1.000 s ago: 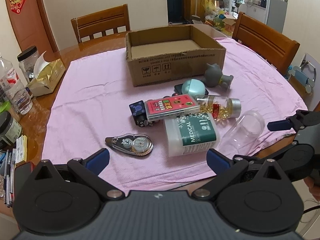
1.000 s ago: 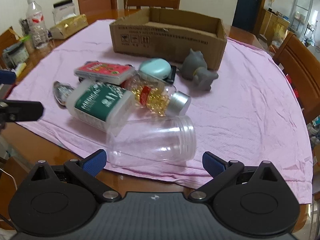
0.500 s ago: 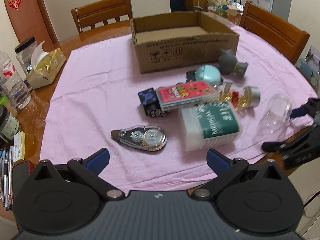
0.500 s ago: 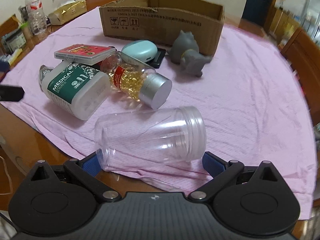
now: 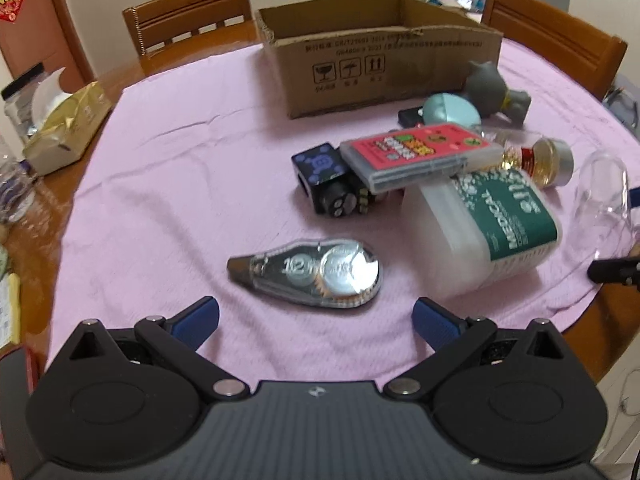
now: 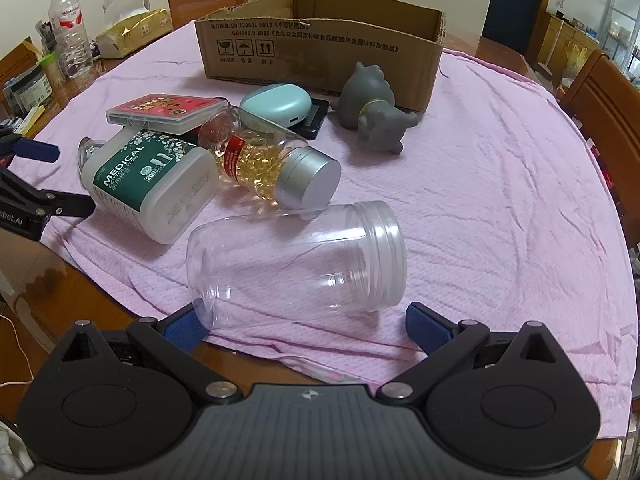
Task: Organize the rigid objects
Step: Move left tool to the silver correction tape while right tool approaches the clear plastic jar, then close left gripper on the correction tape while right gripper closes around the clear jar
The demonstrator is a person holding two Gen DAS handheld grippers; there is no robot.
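A clear plastic jar point(image 6: 298, 264) lies on its side on the pink cloth, just ahead of my open right gripper point(image 6: 305, 326); the left fingertip point(image 6: 184, 326) is at its base. My open left gripper point(image 5: 316, 320) hovers just short of a correction tape dispenser point(image 5: 310, 272). Beyond lie a white medical swab box point(image 5: 486, 226) point(image 6: 150, 184), a capsule bottle point(image 6: 272, 164), a red card case point(image 5: 416, 156), a black dice point(image 5: 320, 170), a teal case point(image 6: 276, 106) and a grey toy point(image 6: 374, 106). An open cardboard box point(image 5: 380, 62) point(image 6: 320, 46) stands behind them.
Wooden chairs point(image 5: 188, 20) point(image 5: 556, 36) stand around the table. A tissue pack point(image 5: 64, 128), a water bottle point(image 6: 70, 28) and several jars crowd the table's left edge. The pink cloth point(image 6: 500, 200) lies bare on the right side.
Both grippers have moved forward and lower. The tape dispenser has come closer in the left view, and the clear jar now sits between the right fingers' tips.
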